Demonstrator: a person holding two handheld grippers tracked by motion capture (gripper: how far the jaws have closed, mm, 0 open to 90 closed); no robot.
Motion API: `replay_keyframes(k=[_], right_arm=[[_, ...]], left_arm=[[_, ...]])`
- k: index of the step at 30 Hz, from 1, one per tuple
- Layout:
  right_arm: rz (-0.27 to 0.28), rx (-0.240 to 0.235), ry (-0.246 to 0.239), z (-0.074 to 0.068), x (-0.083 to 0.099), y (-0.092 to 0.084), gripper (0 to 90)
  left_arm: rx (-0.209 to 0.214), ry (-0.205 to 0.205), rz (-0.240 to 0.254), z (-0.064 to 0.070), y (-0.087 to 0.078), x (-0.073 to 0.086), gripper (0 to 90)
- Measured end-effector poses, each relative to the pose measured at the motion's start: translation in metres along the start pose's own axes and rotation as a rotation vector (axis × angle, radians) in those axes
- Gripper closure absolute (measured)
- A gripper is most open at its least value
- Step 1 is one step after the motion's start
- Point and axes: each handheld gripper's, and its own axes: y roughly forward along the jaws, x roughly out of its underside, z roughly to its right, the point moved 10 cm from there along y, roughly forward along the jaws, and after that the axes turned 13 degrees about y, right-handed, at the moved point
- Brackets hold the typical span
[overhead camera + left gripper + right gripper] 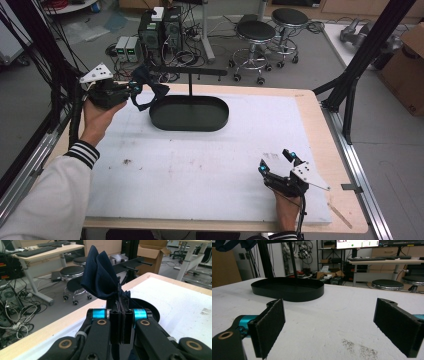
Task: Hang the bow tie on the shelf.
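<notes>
A dark navy bow tie (151, 92) hangs in the air just past the left end of a black oval tray (220, 117). My left gripper (133, 90) is shut on it, held up over the table's far left corner. In the left gripper view the pads press together on the bow tie (100, 275), whose folded wings rise above the left gripper (121, 315). A black post with a crossbar (196, 73) stands at the back of the tray. My right gripper (278, 160) rests low near the front right of the table, open with nothing between its pads (270, 325).
The white mat (200, 170) covers most of the wooden table (320, 150). Dark crumbs (127, 161) lie on the mat's left side. Black frame struts (350, 95) stand off the right edge. Stools (255, 32) and electronics (160, 30) are on the floor beyond.
</notes>
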Motion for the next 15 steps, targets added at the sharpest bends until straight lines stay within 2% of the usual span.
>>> replay_keyframes(k=[6,15], right_arm=[[0.001,0.000,0.001,0.000,0.000,0.000,9.3],[0.001,-0.001,0.004,0.000,0.000,0.000,9.3]], left_arm=[[0.010,0.002,0.014,0.001,0.012,-0.009,88.6],[-0.011,-0.002,-0.001,-0.007,0.029,-0.008,88.6]])
